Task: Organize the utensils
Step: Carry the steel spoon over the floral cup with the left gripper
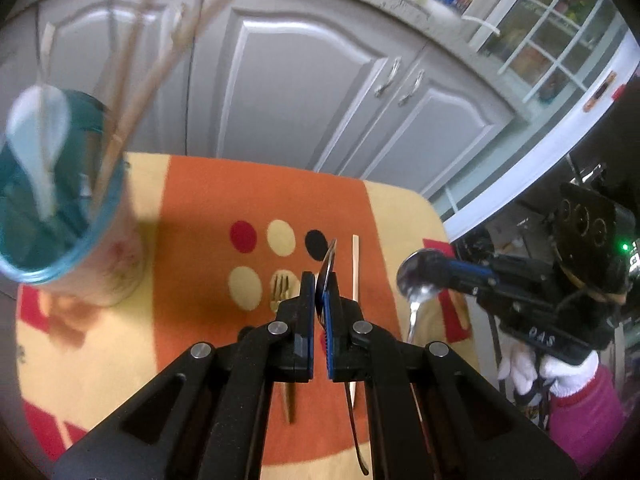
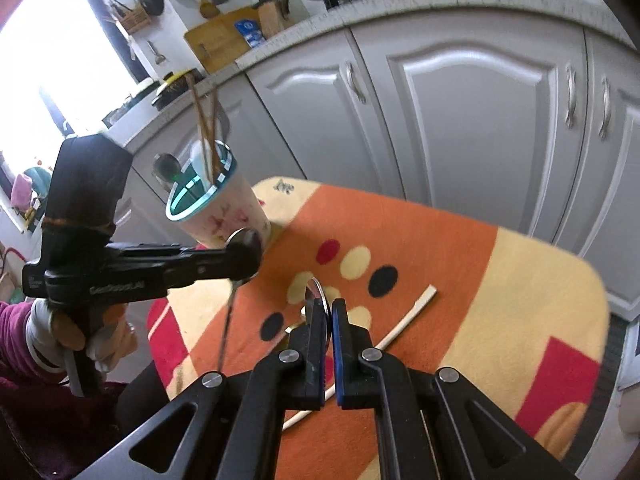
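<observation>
Each camera sits just behind its own tool, looking steeply down along the fingers at the orange-and-yellow cloth (image 1: 224, 200) on the bench, close above it. Both views share the cloth, the cup (image 2: 224, 216), the grey cabinets (image 1: 312, 92) and the opposite tool

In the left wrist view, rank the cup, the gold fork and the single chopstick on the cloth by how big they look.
1. cup: by far the largest, though it stands nearest the camera.
2 and 3. chopstick and gold fork: unranked, since the left gripper's fingers hide part of each.
</observation>
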Motion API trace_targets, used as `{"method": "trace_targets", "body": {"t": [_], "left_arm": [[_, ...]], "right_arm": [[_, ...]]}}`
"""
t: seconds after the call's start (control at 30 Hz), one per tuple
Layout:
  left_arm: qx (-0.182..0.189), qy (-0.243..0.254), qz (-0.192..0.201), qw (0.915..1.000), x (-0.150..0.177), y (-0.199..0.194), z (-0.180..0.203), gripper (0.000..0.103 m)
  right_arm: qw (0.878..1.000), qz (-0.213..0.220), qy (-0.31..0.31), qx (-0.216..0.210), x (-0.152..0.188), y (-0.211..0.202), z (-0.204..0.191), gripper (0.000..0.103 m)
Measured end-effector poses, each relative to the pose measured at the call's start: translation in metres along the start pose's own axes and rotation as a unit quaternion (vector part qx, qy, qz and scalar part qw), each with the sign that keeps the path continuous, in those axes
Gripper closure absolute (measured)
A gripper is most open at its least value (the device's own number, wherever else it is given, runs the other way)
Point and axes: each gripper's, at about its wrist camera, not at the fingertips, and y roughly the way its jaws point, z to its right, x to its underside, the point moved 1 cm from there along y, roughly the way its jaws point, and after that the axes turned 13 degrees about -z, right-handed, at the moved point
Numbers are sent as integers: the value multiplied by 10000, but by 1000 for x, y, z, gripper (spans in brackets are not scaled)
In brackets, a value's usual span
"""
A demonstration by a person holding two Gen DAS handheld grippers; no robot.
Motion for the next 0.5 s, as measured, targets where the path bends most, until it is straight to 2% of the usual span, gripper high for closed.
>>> {"method": "trace_targets", "body": {"t": [0.2, 0.3, 0.5], "left_arm": [[-41, -24, 600, 9982, 4, -72, -12, 101], [-241, -96, 993, 9947, -2, -112, -25, 101], [-623, -402, 1560, 9850, -22, -168, -64, 101]], "right_arm": [[9991, 342, -238, 33, -18, -27, -36, 100], [9978, 528, -406, 12, -32, -36, -59, 100], [9957, 709, -601, 48, -71, -33, -103, 100]]}}
